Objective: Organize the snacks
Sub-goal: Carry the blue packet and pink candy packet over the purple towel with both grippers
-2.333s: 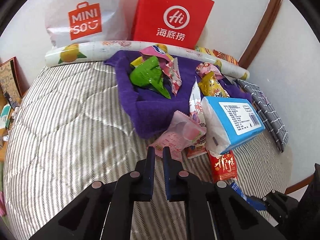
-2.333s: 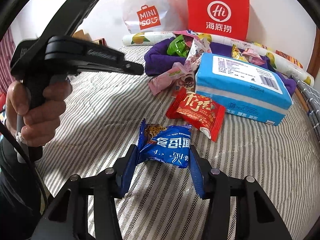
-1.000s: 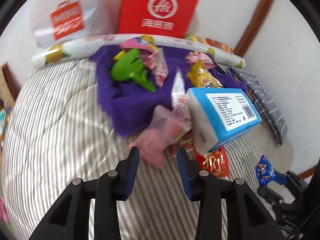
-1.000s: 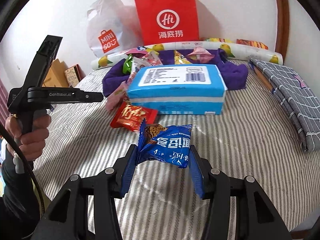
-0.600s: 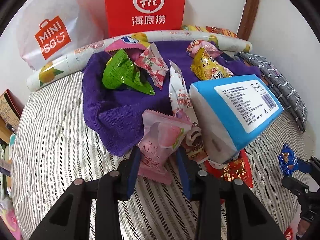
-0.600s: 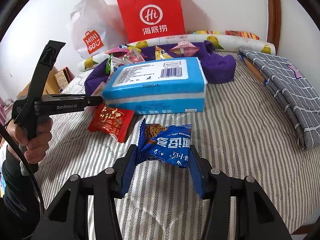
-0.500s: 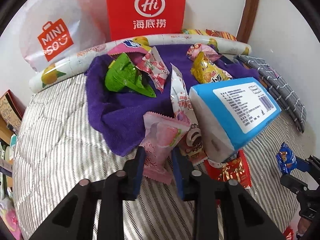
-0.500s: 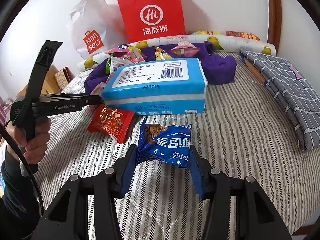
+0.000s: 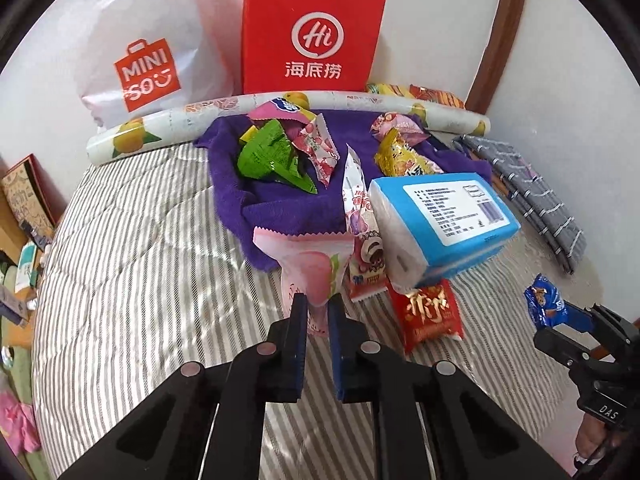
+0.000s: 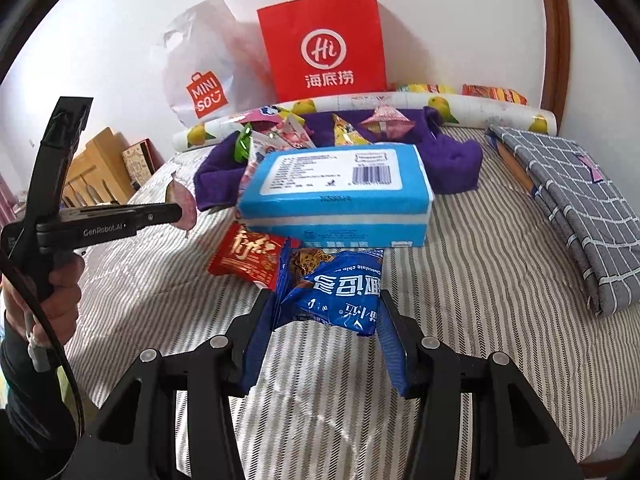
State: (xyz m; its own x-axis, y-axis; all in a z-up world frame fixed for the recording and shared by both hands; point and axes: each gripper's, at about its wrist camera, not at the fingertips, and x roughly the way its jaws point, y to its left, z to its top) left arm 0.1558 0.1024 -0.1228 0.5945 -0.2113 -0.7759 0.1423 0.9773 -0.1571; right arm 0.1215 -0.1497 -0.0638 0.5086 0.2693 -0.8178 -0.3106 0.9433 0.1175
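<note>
Left gripper [image 9: 317,309]: jaws just closed, now pinched on the lower edge of the pink peach snack pack [image 9: 310,264], which stands up off the striped bedcover [image 9: 132,280]. Right gripper [image 10: 326,312]: jaws partway apart, clamped on the blue cookie packet [image 10: 332,286], held above the cover. Just behind: red snack packet [image 10: 246,258] lying flat, partly tucked under the blue tissue pack [image 10: 340,196]. Further back: purple towel [image 9: 276,208] carrying green [image 9: 268,156], pink and yellow snacks. At the wall: red paper bag [image 9: 312,36], white plastic bag [image 9: 148,44].
</note>
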